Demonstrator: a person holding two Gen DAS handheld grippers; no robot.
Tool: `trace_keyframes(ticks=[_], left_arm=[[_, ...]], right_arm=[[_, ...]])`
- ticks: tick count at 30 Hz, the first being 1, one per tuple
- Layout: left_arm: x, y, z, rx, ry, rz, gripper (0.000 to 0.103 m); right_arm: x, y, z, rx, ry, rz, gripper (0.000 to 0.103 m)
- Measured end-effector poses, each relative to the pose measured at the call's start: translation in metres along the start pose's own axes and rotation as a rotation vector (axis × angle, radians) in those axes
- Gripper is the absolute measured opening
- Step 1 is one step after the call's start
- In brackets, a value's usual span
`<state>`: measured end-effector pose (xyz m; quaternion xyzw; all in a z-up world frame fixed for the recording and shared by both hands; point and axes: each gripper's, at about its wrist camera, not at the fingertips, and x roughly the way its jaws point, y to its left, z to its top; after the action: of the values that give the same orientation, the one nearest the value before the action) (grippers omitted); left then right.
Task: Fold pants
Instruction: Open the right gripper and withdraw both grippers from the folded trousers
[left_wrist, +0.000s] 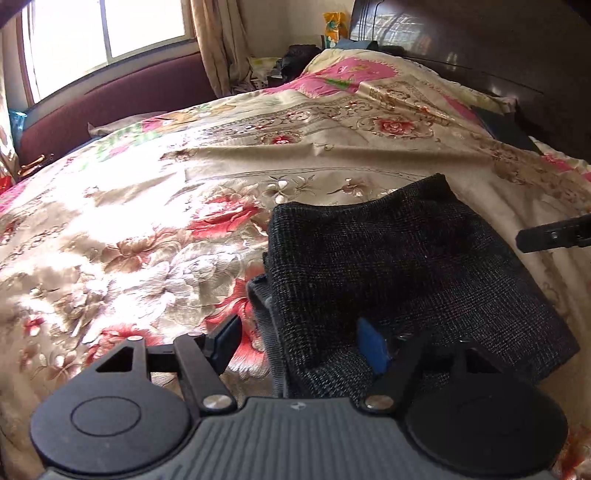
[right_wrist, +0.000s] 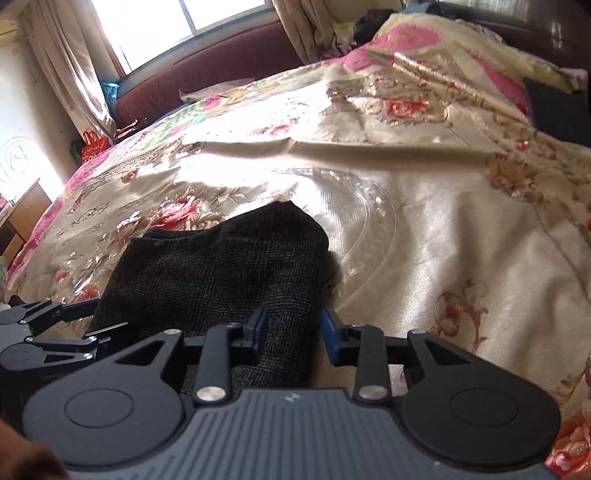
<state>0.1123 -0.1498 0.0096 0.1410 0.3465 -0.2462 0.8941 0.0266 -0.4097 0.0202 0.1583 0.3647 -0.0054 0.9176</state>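
Observation:
The dark grey checked pants (left_wrist: 399, 266) lie folded into a compact stack on the flowered bedspread (left_wrist: 147, 229). My left gripper (left_wrist: 301, 341) is open, its fingers straddling the near left edge of the stack; the right blue pad (left_wrist: 373, 347) rests on the cloth, the left pad hangs over the bedspread. In the right wrist view the pants (right_wrist: 221, 269) lie ahead and left. My right gripper (right_wrist: 293, 334) is open around the near right edge of the stack. The left gripper also shows at the far left of that view (right_wrist: 55, 328).
The bedspread (right_wrist: 443, 240) stretches wide to the right and ahead, with a raised fold across it. A dark wooden headboard (left_wrist: 498, 48) stands at the far right, a maroon padded ledge (left_wrist: 129, 99) and window behind the bed. The right gripper's finger (left_wrist: 550, 236) shows at the right edge.

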Motion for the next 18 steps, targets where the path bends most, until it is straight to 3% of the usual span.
trace_keyframes(ticks=[3, 6, 10, 18], left_arm=[[-0.013, -0.008, -0.002, 0.016, -0.004, 0.075, 0.083], [-0.030, -0.017, -0.008, 0.037, -0.018, 0.140, 0.085], [-0.053, -0.021, -0.019, 0.002, -0.024, 0.155, 0.089], [-0.088, -0.029, -0.046, -0.043, -0.029, 0.174, 0.091]], right_arm=[[-0.013, 0.027, -0.013, -0.015, -0.018, 0.068, 0.034], [-0.020, 0.057, -0.029, -0.057, -0.049, 0.077, 0.034], [-0.027, 0.076, -0.047, -0.015, -0.029, 0.134, 0.034], [-0.051, 0.099, -0.070, -0.040, -0.034, 0.133, 0.034]])
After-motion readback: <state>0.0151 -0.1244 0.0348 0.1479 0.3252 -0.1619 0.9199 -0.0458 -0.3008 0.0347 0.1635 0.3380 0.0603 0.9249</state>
